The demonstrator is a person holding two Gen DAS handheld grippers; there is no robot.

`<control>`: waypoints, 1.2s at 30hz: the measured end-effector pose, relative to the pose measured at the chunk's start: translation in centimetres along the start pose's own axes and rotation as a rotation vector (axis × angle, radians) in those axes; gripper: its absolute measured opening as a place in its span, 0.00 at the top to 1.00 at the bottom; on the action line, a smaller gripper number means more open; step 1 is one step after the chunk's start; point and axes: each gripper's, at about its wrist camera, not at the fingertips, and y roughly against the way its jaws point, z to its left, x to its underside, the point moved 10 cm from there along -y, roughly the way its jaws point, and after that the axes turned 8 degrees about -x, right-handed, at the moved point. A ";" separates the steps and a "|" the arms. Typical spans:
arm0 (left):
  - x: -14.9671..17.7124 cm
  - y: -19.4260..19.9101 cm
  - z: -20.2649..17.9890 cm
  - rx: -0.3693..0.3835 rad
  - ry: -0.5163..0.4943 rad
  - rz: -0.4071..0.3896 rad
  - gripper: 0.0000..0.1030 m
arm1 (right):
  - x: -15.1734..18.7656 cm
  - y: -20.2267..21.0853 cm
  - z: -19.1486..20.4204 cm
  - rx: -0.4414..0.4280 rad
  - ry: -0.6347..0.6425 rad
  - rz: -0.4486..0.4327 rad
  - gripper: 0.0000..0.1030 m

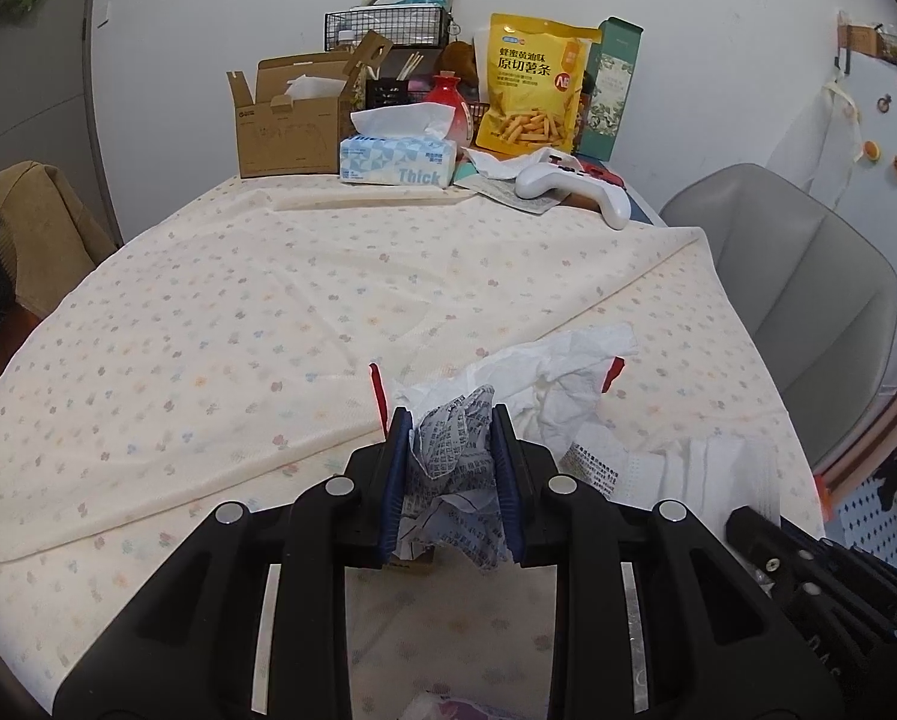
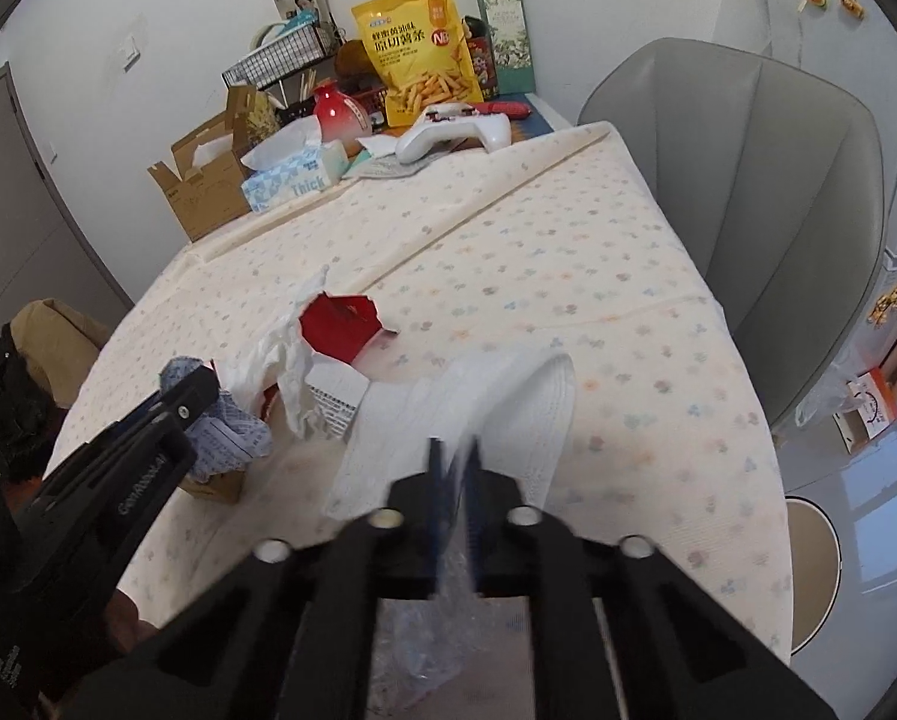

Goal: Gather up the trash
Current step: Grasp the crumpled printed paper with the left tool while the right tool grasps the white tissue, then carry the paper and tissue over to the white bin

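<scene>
Left hand-held gripper (image 1: 451, 420) clamps crumpled printed paper (image 1: 454, 450); right hand-held gripper (image 2: 454, 450), closed, apparently pinches the white tissue (image 2: 478, 414) ahead (blurred). A thin grip may slip.

Left claw (image 1: 451, 420) grips printed crumpled paper (image 1: 457, 450), seemingly leaflet.
</scene>
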 end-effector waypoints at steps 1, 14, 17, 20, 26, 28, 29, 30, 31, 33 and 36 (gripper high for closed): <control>0.0 0.1 0.0 0.000 -0.001 -0.001 0.74 | -0.2 0.6 0.2 -0.002 0.008 -0.020 0.98; -0.7 5.4 -0.6 0.037 0.004 -0.055 0.74 | -1.4 7.8 1.3 0.007 0.039 -0.147 0.98; -0.7 6.9 -0.8 0.049 0.005 -0.071 0.74 | -1.3 9.5 1.3 0.011 0.043 -0.168 0.98; -0.7 8.4 -1.2 0.065 0.004 -0.083 0.74 | -1.2 11.0 1.2 0.018 0.047 -0.185 0.98; -0.7 10.7 -2.9 0.098 -0.007 -0.104 0.74 | -0.9 14.1 0.1 0.041 0.043 -0.220 0.98; -0.7 11.5 -3.7 0.112 -0.012 -0.109 0.74 | -0.6 15.0 -0.5 0.052 0.041 -0.228 0.98; -0.6 11.8 -4.2 0.119 -0.017 -0.113 0.74 | -0.5 15.5 -0.9 0.060 0.041 -0.233 0.98; -0.5 12.1 -4.7 0.127 -0.023 -0.115 0.74 | -0.5 15.8 -1.2 0.066 0.041 -0.235 0.98; -0.3 12.4 -5.2 0.133 -0.028 -0.116 0.74 | -0.4 16.2 -1.7 0.077 0.038 -0.239 0.98; 0.1 12.7 -6.4 0.151 -0.037 -0.112 0.74 | -0.2 16.8 -2.7 0.098 0.033 -0.244 0.98; 0.8 13.0 -8.1 0.176 -0.052 -0.102 0.74 | 0.1 17.8 -4.5 0.134 0.015 -0.248 0.98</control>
